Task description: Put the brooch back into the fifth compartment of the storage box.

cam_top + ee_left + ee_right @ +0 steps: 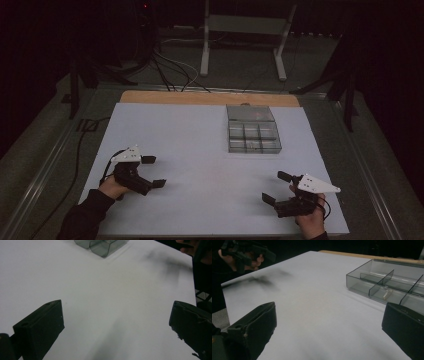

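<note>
**Both grippers wide open, compartment box well out of reach**

Dark room all round, cables and a white metal stand (pixel 243 30) on the floor beyond, and up front a white sheet (pixel 190 145) covering the table, wooden edge (pixel 210 97) peeking out at the far side.

Clear compartment box (pixel 253 136) sits on the far-right part of the sheet, lid swung open toward the back. It's well apart from both tools, nothing touching it. From the left gripper (pixel 154 171) it's ahead and off to the right; from the right gripper (pixel 277 187) it's ahead and slightly left, the nearer of the two but still a good gap of bare sheet between.

Left gripper: held low near the front-left of the sheet, hand (pixel 114 186) wrapped round the grip, dark sleeve coming in from the bottom corner, jaws aimed right, twd the table's middle. Jaws spread wide, nothing btwn them. In the left gripper view the box corner (pixel 101 246) shows at the top edge.

Right gripper: front-right, hand (pixel 311 216) at the table's edge, jaws aimed left, also spread wide & empty. Right gripper view has the box (pixel 387 282) up at right, dividers clear, a small pale item (pixel 386 293) in one compartment, can't tell what.

Box long axis: runs front-to-back with lid counted; tray part alone sits squarish-wide, edges parallel to the sheet's.
</note>
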